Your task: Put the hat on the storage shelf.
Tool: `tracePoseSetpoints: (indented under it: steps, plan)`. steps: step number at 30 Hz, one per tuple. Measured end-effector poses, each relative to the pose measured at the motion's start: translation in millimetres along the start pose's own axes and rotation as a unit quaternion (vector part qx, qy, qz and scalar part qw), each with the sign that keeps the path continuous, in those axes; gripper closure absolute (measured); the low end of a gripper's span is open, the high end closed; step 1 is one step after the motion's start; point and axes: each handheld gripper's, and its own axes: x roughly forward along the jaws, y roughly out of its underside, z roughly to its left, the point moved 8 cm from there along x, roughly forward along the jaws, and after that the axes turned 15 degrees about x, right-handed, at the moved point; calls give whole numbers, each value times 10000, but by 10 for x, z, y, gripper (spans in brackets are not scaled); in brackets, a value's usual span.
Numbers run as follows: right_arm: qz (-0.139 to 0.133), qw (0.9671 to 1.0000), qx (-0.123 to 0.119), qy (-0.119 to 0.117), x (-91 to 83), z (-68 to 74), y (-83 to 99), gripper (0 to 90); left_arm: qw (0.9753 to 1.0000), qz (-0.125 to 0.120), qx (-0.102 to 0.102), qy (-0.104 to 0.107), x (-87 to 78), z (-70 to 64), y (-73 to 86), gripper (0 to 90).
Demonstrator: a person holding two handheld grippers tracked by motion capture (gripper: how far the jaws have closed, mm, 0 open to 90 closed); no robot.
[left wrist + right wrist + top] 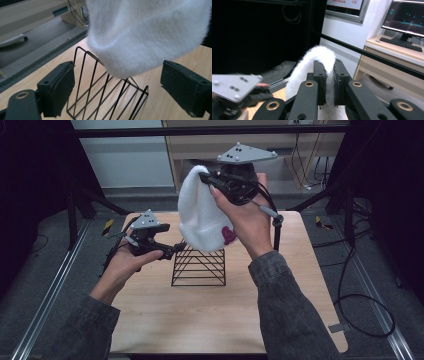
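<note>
A white fluffy hat (202, 215) with a small pink mark hangs in the air over a black wire rack (199, 267) on the wooden table (200, 320). My right gripper (205, 177) is raised and shut on the hat's top edge; in the right gripper view its jaws (328, 65) pinch the white fabric (322, 53). My left gripper (179, 248) sits low at the left, open, its jaws at the hat's lower left rim. In the left gripper view, the hat's hem (150, 32) hangs just above the gap of the wide-apart jaws (118, 67), with the rack (105, 95) underneath.
Black cables (360, 305) trail on the floor at the right. Metal floor rails (45, 290) run along both sides of the table. A wooden cabinet (280, 150) stands behind it. A keyboard (400, 42) and monitor sit on a desk in the right gripper view.
</note>
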Motion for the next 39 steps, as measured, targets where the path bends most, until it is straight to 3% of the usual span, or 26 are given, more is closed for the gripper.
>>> tracePoseSetpoints:
  steps: [8, 9, 11, 12, 13, 14, 16, 19, 20, 21, 24, 28, 38, 39]
  plan:
    - [15, 9998, -78, -193, 33, 154, -39, 834, 9997, -57, -120, 190, 119, 18, 27, 108]
    - [70, 9997, -122, -221, 51, 175, -5, 834, 9989, -90, -127, 431, 130, -20, 25, 283]
    - [111, 9996, -175, -187, 60, 173, 27, 833, 9990, -56, -82, 442, 133, -29, 27, 473]
    - [111, 9996, -175, -187, 60, 173, 27, 833, 9992, -11, -62, 407, 131, -31, 34, 473]
    - [148, 9996, -201, -122, 54, 135, 66, 833, 9991, 59, 32, 416, 125, -42, 45, 675]
    - [148, 9996, -201, -122, 54, 135, 66, 833, 9991, 59, 32, 416, 125, -42, 45, 692]
    - [155, 9997, -209, -27, 36, 75, 90, 831, 9993, 182, 142, 305, 86, -34, 56, 704]
    - [204, 9996, -64, 159, -4, -105, 185, 828, 9995, 237, 187, -66, -64, 13, 51, 712]
    - [204, 9996, -64, 159, -4, -105, 185, 828, 9995, 237, 187, -66, -64, 13, 51, 714]
    - [282, 9990, 6, 332, 7, -239, 307, 827, 9992, 280, 229, -142, -101, 22, 56, 717]
    - [290, 9987, 159, 375, 31, -325, 377, 827, 9991, 328, 198, -204, -132, 38, 73, 722]
    - [444, 9972, 296, 522, 147, -498, 518, 825, 9987, 415, 92, -271, -73, 105, 139, 726]
    - [735, 9942, 346, 703, 315, -689, 688, 823, 9977, 582, -31, -348, 143, 214, 274, 730]
    - [785, 9939, 263, 729, 323, -712, 731, 823, 9974, 624, -42, -354, 189, 215, 301, 730]
